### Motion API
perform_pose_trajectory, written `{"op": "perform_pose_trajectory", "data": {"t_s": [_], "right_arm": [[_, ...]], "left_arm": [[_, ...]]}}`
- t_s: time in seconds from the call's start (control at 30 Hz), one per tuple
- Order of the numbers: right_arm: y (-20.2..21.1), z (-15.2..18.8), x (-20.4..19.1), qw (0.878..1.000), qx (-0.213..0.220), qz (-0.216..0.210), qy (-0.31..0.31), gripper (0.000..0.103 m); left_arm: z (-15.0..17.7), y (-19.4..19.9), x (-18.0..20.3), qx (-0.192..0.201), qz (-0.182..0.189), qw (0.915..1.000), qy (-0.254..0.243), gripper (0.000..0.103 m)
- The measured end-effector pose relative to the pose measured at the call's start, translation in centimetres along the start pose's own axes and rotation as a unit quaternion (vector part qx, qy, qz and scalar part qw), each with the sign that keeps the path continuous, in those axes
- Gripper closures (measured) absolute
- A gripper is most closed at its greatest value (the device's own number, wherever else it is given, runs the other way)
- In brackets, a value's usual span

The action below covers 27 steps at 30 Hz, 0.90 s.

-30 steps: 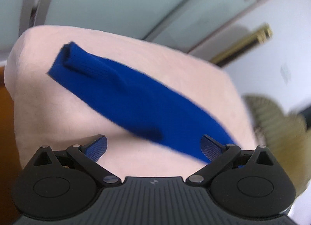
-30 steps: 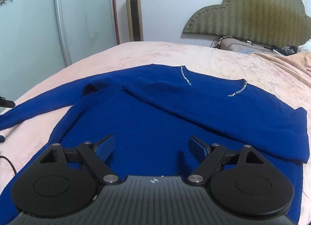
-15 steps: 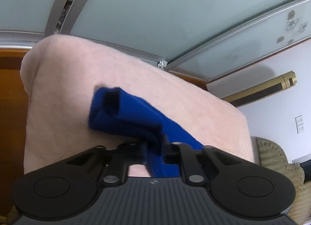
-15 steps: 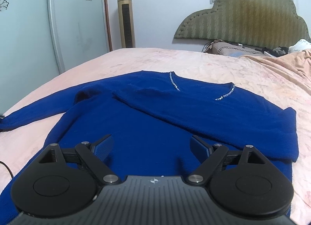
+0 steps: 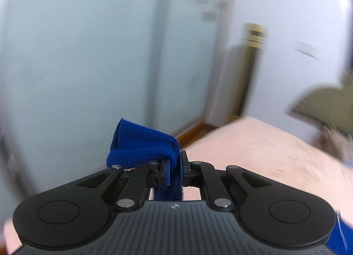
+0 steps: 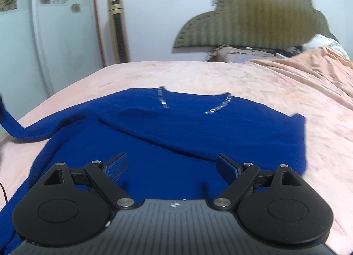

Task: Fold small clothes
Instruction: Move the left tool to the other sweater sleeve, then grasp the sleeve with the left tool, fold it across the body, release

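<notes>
— What's the room like from my right wrist view?

— Left to right: pale wardrobe doors (image 6: pixel 55 41), gold tower fan (image 6: pixel 118 27), olive headboard (image 6: pixel 249 14). The pink bed (image 6: pixel 286 100) carries the blue sweater (image 6: pixel 176 127) mid-frame.

— My fingers?

— Right gripper (image 6: pixel 172 166) spread above the sweater; left gripper (image 5: pixel 174 166) clamped on the sleeve cuff (image 5: pixel 143 144), lifted off the bed.

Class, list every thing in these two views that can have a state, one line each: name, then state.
Left gripper: shut on the sleeve cuff.
Sleeve cuff: pinched, lifted off the bed.
Right gripper: open, holding nothing, above the sweater.
Sweater: lying flat on the bed, one sleeve folded across its chest.
Bed: covered with a pink sheet.
</notes>
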State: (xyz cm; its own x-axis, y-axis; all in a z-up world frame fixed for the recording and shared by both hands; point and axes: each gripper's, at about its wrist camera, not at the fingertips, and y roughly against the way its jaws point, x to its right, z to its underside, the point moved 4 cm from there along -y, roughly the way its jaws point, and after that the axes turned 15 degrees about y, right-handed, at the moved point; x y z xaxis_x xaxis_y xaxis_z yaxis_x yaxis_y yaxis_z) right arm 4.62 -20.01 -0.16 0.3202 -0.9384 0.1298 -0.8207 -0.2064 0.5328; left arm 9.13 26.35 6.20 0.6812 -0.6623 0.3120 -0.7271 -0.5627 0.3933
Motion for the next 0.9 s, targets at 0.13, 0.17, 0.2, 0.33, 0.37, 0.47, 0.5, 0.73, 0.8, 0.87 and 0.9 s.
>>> {"op": "perform_pose_trajectory", "data": {"t_s": [0.13,0.17,0.2,0.33,0.37,0.47,0.5,0.73,0.8,0.87,0.9], "right_arm": [[0.0,1.2,2.3,0.999,-0.011,0.017,-0.032,0.014],[0.0,1.5,2.9,0.999,-0.013,0.023,-0.040,0.014],[0.1,1.8,3.4,0.998,-0.015,0.029,-0.048,0.014],[0.6,3.0,5.8,0.996,-0.018,0.057,-0.071,0.014],[0.8,3.2,6.4,0.995,-0.019,0.066,-0.074,0.014],[1.4,3.6,8.1,0.992,-0.016,0.090,-0.082,0.014],[1.5,3.6,8.6,0.992,-0.016,0.096,-0.084,0.014],[-0.9,1.4,10.6,0.992,0.009,0.004,-0.129,0.015],[-3.3,0.3,10.3,0.987,0.010,-0.059,-0.151,0.016],[-6.2,-0.6,10.2,0.976,0.004,-0.114,-0.187,0.020],[-7.7,-1.0,10.1,0.970,-0.006,-0.134,-0.204,0.022]], "left_arm": [[4.7,2.9,11.7,0.002,0.121,0.9801,-0.158,0.095],[6.5,3.8,14.1,-0.006,0.154,0.9689,-0.193,0.095],[8.7,4.9,16.5,-0.018,0.187,0.9548,-0.230,0.095],[18.9,8.8,22.9,-0.110,0.289,0.8808,-0.358,0.093],[21.4,9.6,23.7,-0.143,0.303,0.8605,-0.383,0.088],[26.6,11.6,23.8,-0.191,0.331,0.8191,-0.428,0.039],[27.3,12.7,23.7,-0.184,0.337,0.8108,-0.442,0.026],[26.3,17.8,19.2,-0.098,0.383,0.7820,-0.482,0.012],[25.1,17.2,17.4,-0.102,0.365,0.8028,-0.460,0.012],[23.5,15.9,15.9,-0.108,0.335,0.8287,-0.435,0.012],[23.1,15.2,15.4,-0.110,0.321,0.8398,-0.424,0.012]]}}
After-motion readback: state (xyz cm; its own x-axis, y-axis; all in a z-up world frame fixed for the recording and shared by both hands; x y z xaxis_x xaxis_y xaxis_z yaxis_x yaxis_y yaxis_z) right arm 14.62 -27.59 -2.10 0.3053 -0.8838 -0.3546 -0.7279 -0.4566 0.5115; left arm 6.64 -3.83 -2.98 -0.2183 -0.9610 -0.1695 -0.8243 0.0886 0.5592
